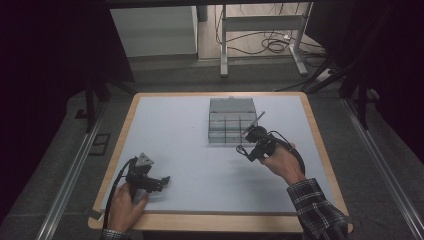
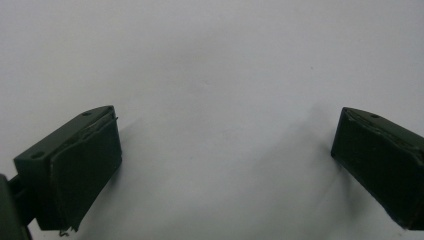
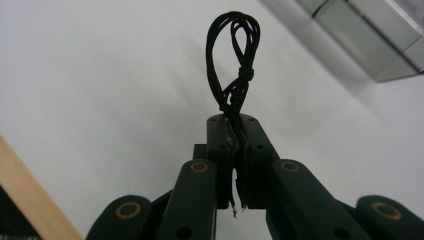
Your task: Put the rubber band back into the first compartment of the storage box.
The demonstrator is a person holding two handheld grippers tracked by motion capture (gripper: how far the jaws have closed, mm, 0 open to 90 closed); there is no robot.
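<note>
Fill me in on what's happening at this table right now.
A person works at a white table with a gripper in each hand. The right gripper is shut on a small bundle of thin black wire, looped and knotted, held just in front of a grey compartment box. The left gripper rests low over bare table, jaws wide apart with nothing between them.

Left gripper jaws wide apart, right gripper clamped closed

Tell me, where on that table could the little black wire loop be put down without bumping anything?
The widest bare patch lies between the left gripper and the right gripper, in front of the grey compartment box. The table's far-left area is bare too. It is crowded around the box, where the wire loop hangs.
</note>
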